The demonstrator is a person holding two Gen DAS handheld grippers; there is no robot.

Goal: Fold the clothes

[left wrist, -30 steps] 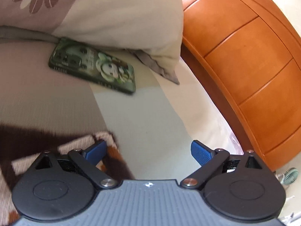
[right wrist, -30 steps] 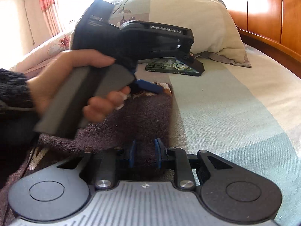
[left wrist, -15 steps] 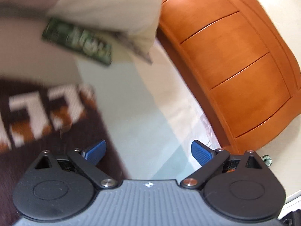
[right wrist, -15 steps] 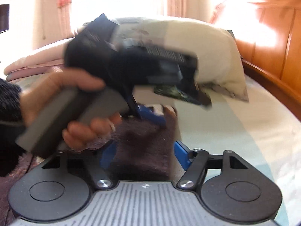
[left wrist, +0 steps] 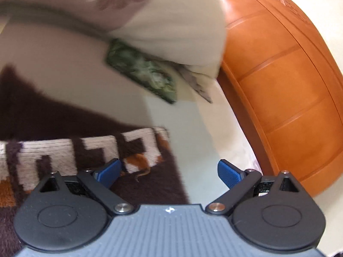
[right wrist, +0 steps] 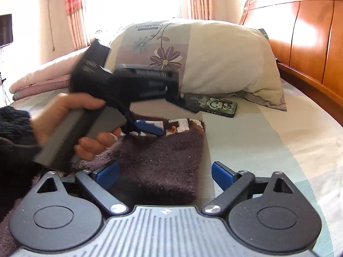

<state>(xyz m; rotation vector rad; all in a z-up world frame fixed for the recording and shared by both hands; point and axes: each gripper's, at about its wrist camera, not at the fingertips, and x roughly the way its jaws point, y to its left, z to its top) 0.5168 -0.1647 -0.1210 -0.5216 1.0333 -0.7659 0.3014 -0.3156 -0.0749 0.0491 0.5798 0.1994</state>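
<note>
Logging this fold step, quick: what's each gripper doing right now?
Left gripper: open, holding nothing.
Right gripper: jaws just opened, empty, above the fuzzy dark brown garment.

Blur + hidden bits, both views

Your left gripper [right wrist: 148, 126] hides part of the green case [right wrist: 218, 106]; left view's pillow [left wrist: 171, 21] is motion-blurred.

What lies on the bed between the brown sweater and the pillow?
In the right wrist view, a green phone case lies on the sheet between the brown sweater and the pillow, with its far edge tucked against the pillow.
</note>
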